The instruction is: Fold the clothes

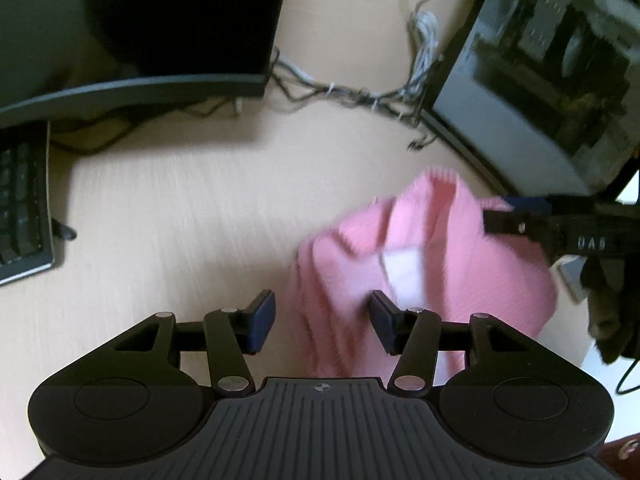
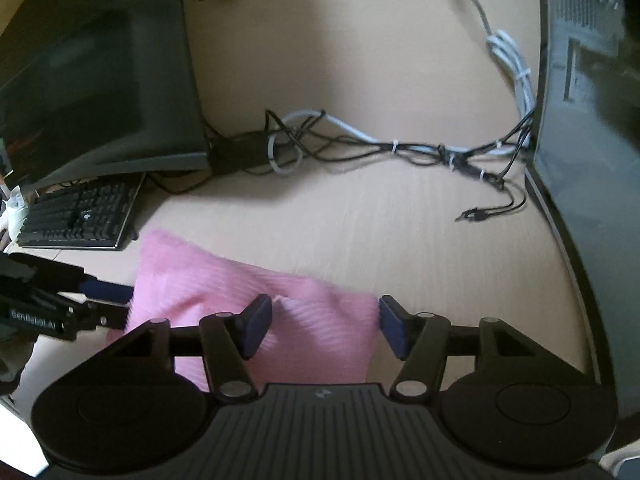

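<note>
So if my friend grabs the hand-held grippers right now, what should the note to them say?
Left hand-held gripper: open, holding nothing, with the pink cloth showing between its fingers.
Right hand-held gripper: open, empty, over the same cloth.
The cloth lies bunched and rumpled on the light wooden desk, between two monitors, with the keyboard off to the left and the tangle of cables behind it.
Done: no neat fold shows.
Left: spread the cloth flat, grip its edges, fold it. Keep it away from the cables.
</note>
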{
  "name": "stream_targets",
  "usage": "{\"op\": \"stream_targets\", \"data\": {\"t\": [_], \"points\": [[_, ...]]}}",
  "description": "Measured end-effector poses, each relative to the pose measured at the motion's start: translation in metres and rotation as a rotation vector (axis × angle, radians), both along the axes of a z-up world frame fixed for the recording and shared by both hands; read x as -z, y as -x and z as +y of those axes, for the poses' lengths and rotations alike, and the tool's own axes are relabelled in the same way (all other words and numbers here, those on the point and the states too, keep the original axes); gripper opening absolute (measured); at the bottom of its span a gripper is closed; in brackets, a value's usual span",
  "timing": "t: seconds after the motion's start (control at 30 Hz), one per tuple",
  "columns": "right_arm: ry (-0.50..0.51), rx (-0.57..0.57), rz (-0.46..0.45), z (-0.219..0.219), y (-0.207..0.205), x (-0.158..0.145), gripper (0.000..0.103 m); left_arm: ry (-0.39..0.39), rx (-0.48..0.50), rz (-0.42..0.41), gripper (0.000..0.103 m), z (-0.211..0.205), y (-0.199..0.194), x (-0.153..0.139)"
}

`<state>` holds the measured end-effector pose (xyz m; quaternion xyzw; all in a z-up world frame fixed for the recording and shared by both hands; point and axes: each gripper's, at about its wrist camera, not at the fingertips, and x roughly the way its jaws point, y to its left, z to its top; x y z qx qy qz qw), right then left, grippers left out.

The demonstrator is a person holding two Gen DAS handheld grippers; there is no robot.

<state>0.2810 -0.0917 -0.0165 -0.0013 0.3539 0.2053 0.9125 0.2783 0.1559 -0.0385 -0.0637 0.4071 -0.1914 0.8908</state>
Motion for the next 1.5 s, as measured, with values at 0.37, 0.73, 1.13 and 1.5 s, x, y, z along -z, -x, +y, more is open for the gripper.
{"op": "stream_targets", "data": {"t": [0.37,0.73,1.13,1.5], "points": [[0.064,-0.099,0.009,0.024,0.021,0.017,0.072,-0.046,-0.243,-0.091,0.074,0.023,-0.033,-0.026],[0.144,-0.210,0.021,0.053,0.023,0.029,0.088,0.081,0.026,-0.176,0.084,-0.011,-0.018,-0.062],[-0.098,-0.032,0.283,-0.023,0.040,0.010,0.103,-0.116,0.144,-0.051,0.063,-0.062,-0.032,0.000],[0.017,-0.009,0.200,-0.014,-0.005,0.014,0.075,-0.104,0.045,0.014,0.064,-0.031,-0.018,0.010]]}}
